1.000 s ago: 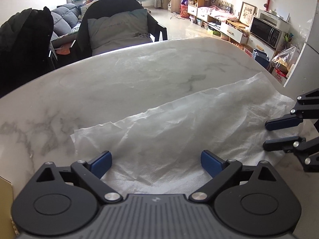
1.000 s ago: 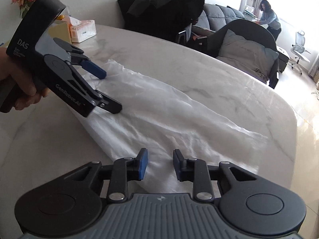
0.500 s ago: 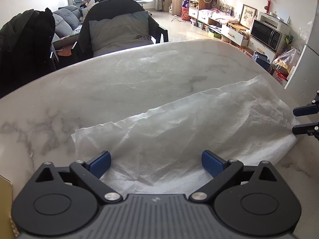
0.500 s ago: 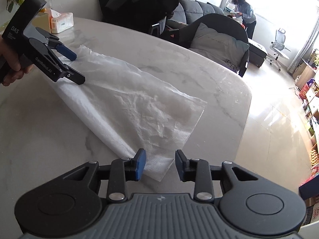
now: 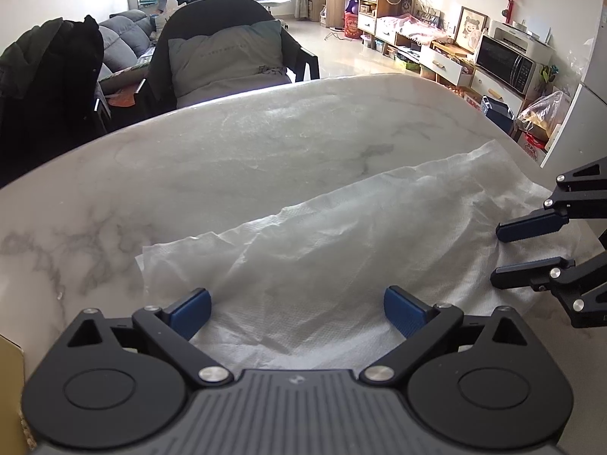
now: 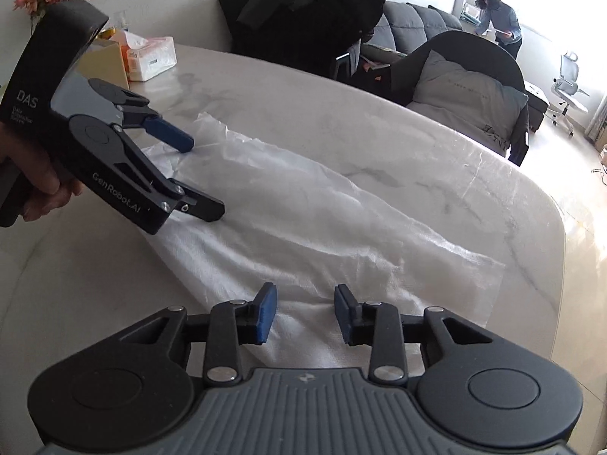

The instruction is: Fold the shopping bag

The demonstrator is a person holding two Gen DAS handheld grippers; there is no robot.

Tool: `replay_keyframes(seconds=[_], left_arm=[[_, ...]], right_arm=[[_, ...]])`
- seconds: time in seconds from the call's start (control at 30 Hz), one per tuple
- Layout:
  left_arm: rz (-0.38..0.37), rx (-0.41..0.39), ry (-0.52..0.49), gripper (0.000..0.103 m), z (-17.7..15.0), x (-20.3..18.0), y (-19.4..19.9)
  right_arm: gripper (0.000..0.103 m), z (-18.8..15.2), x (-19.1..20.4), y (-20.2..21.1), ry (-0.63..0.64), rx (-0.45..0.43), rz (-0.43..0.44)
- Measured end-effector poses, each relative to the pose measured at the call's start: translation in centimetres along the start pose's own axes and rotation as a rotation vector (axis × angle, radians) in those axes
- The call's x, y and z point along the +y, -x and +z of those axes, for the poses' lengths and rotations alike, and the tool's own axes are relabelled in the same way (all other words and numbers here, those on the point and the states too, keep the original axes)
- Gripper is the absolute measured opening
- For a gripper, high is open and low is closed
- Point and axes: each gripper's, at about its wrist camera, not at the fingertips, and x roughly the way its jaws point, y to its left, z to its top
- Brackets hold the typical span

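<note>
A thin, translucent white shopping bag lies flattened and crinkled in a long strip on the marble table, running from near one rounded end of the tabletop toward the other. Nothing shows inside it; it looks empty and pressed flat, with shallow creases along its length. The left gripper hangs over one end of the bag with its jaws spread wide, blue pads on either side of the plastic and not pressing it. A hand holds that gripper's black handle at the left edge of the right wrist view. The right gripper sits over the other end of the bag, its jaws partly apart and having just been opening a little; the bag's edge lies beneath and between the pads, but they do not clamp it. At the far corner of the table a tissue box stands with a tissue sticking out of its top, beside a yellow box. Beyond the table stands a chair with a grey cushion, and farther back a person bends over near a sofa.
</note>
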Motion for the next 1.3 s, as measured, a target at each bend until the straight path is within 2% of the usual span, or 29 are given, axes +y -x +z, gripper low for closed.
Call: replay_keyframes(seconds=[0.23,0.43,0.63,0.7,0.77,0.97,1.13,1.3], left_arm=[[0.057,0.022,0.011,0.098,-1.2,2.3,1.3],[0.148,0.047,-0.016,0.098,-1.9,2.5,2.8],[0.169,0.025,-0.159,0.098,-2.7,0.5,5.2],[0.159,0.018,-0.200,0.098,-3.1,0.0,5.8],[0.101,-0.008,-0.236,0.098,-3.2,-0.6,6.3],[0.002,-0.017,-0.202,0.098,-1.8,-2.4,3.9],[0.026,0.012,-0.146,0.098,-2.1,-2.7,2.3],[0.032,0.009,-0.116,0.098,-3.3,-1.2,2.6]], right_arm=[[0.039,-0.2,-0.2,0.2,0.011,0.002,0.012],[0.040,-0.4,-0.1,0.1,0.011,-0.009,0.012],[0.041,-0.1,-0.3,0.0,0.019,0.000,0.024],[0.041,-0.1,-0.4,0.0,0.020,0.002,0.025],[0.041,0.0,-0.4,-0.1,0.019,0.006,0.026],[0.041,-0.2,-0.3,0.0,0.014,-0.002,0.021],[0.041,-0.5,0.0,0.0,0.022,-0.011,0.020],[0.041,-0.8,-0.1,0.0,0.022,-0.027,0.021]])
